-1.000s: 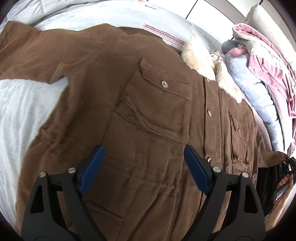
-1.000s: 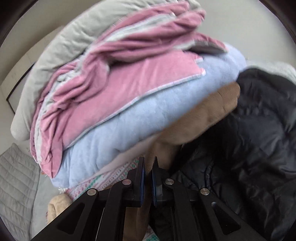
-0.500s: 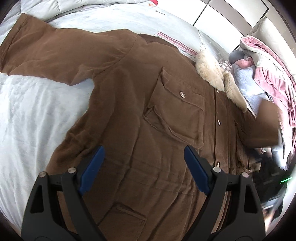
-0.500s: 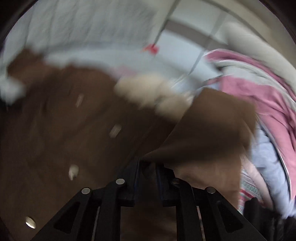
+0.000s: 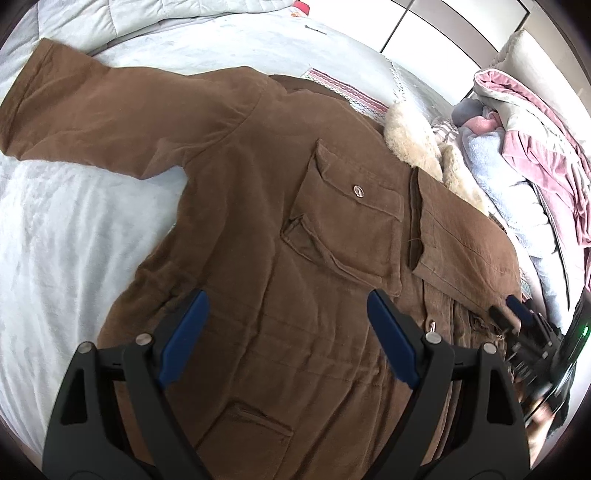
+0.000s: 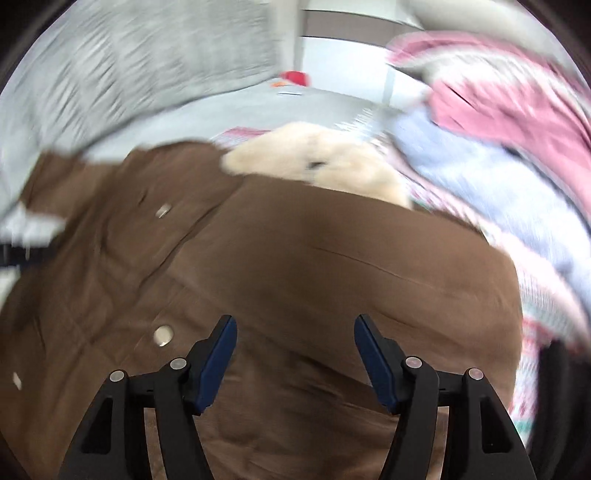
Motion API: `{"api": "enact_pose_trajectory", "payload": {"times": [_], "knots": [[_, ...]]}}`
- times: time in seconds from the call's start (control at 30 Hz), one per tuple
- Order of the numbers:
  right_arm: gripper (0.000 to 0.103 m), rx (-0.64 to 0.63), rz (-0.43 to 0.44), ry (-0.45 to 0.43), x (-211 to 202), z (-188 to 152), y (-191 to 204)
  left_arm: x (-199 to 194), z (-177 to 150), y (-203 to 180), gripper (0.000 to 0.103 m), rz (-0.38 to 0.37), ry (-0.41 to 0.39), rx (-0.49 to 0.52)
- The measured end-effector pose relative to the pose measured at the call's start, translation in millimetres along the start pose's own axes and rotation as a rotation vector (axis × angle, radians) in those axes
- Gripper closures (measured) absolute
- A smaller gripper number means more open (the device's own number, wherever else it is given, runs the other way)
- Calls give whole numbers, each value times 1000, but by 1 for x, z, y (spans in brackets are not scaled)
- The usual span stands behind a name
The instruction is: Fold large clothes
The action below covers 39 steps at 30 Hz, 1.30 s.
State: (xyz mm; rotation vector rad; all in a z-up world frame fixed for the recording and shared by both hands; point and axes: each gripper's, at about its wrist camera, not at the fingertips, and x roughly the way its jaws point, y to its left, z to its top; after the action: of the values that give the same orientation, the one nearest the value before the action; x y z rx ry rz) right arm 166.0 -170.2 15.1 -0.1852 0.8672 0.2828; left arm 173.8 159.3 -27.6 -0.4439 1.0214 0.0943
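A large brown jacket (image 5: 266,236) with a cream fur collar (image 5: 413,144) lies front up on a pale bed (image 5: 66,236). Its left sleeve (image 5: 92,110) is spread out to the side. Its right sleeve (image 5: 465,236) is folded across the chest. My left gripper (image 5: 286,332) is open and empty above the jacket's lower front. My right gripper (image 6: 293,350) is open and empty just above the folded sleeve (image 6: 351,258); it also shows at the right edge of the left wrist view (image 5: 517,317). The right wrist view is motion-blurred.
A pile of pink, blue and grey blankets (image 5: 524,140) lies right of the collar; it also shows in the right wrist view (image 6: 498,122). A grey quilt (image 5: 110,22) lies at the far edge of the bed. A small red object (image 6: 295,77) sits far back.
My right gripper carried the right sleeve from beside the blanket pile over onto the jacket's chest, then opened and let it go. My left gripper drew back, still open.
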Motion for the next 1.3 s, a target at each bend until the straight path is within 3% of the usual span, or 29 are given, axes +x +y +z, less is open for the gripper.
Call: {"api": "enact_pose_trajectory", "payload": {"times": [0.17,0.23,0.37,0.43,0.53,0.63,0.93,1.2,1.3], "knots": [[36,342,49,33,-5,-8,-91,-1,1,5,15,-3,-1,-18],[36,518,101,44,-10,-26,-133,-2,2,7,15,-1,-2,-23],[39,705,166,35,-16,-54,-190,-3,2,9,15,-1,-6,-29],[45,693,157,70,-8,-63,-195,-2,2,8,15,0,-5,-27],[46,557,23,203,20,-81,-181,1,0,3,15,5,3,-13],[47,478,-30,196,20,-74,-168,5,-2,-1,15,10,12,-5],[47,516,-78,170,1,-66,-170,-2,3,5,15,21,-16,-11],[46,471,-137,137,-35,-66,-152,-18,18,64,15,23,-60,-172],[46,407,-114,143,-38,-59,-137,-26,24,93,15,47,-77,-234]]}}
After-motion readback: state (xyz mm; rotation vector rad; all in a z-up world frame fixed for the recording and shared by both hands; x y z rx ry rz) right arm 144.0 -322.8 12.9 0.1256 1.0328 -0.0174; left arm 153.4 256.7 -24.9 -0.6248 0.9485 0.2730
